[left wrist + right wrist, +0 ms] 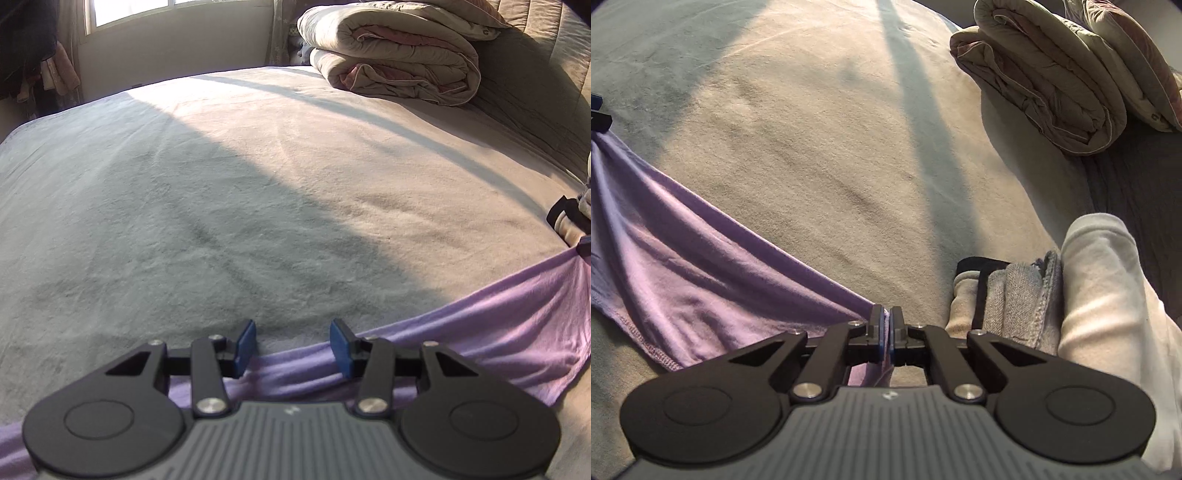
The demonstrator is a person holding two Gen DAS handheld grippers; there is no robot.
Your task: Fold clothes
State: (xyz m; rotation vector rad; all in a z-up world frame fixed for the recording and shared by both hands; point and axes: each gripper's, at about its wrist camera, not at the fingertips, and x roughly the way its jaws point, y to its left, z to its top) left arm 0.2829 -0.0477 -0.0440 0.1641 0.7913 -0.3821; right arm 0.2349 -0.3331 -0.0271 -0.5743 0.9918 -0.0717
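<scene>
Lying on one bed (258,184): one purple garment (701,266), two tools.

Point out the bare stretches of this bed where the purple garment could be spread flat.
Widest free patch: the middle of the bed sheet, between the purple garment at the near edge and the rolled quilt at the far corner. The shaded side toward the window is bare too. Crowded: beside the right gripper, where folded clothes are stacked.
</scene>
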